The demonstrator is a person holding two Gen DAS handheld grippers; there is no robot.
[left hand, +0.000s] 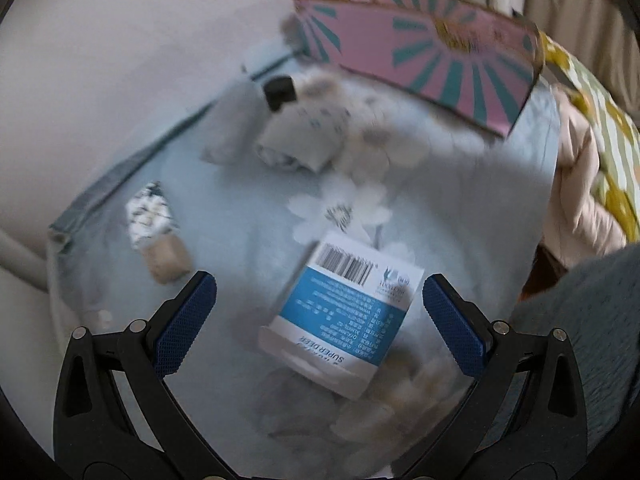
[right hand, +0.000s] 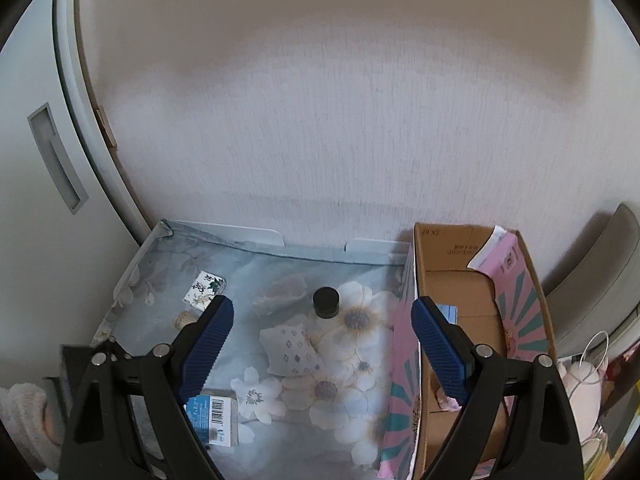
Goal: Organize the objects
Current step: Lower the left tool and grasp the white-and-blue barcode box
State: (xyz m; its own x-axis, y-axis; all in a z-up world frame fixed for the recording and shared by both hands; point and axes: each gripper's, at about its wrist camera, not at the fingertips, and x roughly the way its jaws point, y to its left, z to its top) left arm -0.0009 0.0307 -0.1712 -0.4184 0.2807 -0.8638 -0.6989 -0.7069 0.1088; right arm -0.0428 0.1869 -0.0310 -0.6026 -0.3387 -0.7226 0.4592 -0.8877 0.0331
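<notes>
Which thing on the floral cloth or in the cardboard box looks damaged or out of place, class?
The cardboard box looks worn: its pink printed paper is torn and peeling at the far corner. The rest merely lies scattered.

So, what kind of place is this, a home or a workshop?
Probably a home, maybe a bedroom. A floral cloth covers the table, which stands against a wallpapered wall. A pink cardboard box and small household items, such as a black-capped jar, sit on it.
</notes>
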